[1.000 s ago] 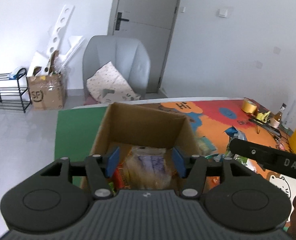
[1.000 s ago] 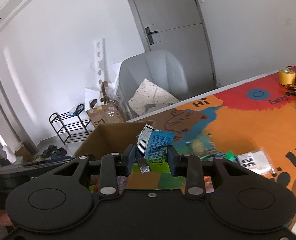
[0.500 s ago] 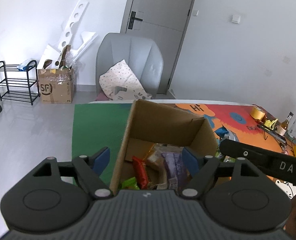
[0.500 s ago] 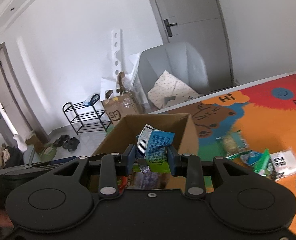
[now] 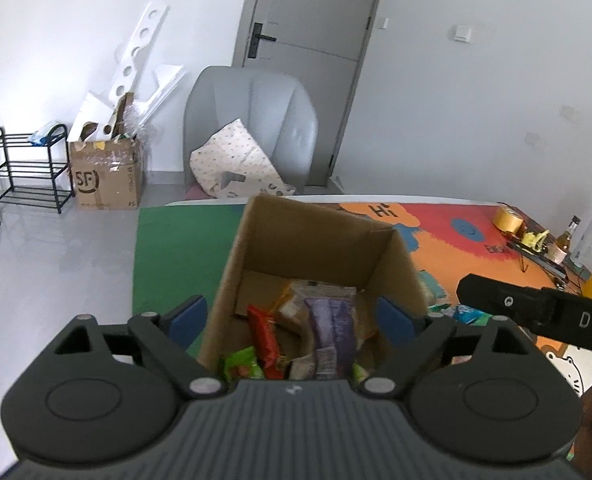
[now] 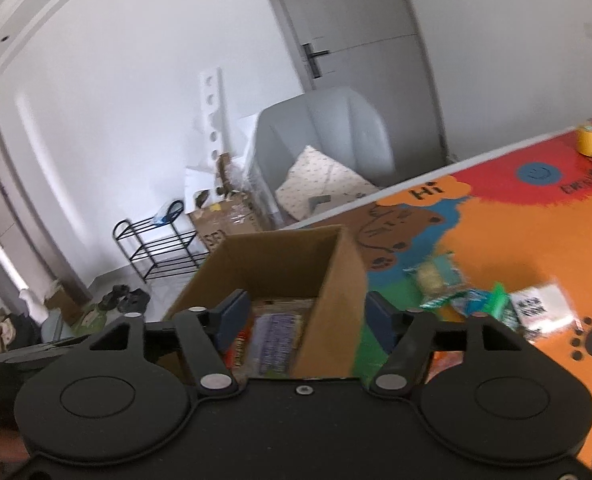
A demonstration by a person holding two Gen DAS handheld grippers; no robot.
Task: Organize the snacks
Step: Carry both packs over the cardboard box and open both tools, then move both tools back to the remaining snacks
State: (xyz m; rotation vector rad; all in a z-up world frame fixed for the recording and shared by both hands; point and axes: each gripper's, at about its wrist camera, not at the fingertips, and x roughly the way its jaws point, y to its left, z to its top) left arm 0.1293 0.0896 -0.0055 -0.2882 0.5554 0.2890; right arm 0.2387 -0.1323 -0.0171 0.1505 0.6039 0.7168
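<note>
Cardboard box (image 5: 315,240): open-topped, on the desk (image 5: 176,240), directly under both my claws. Contents: red packet (image 5: 264,338), purple packet (image 5: 329,330), green packet (image 5: 242,366), others (too jumbled to name). Loose snacks (image 6: 475,300): on the desk right of the box, near it. Left claw (image 5: 292,318): spread wide over the box, holding nothing. Right claw (image 6: 301,316): likewise wide apart and empty (view blurred).
</note>
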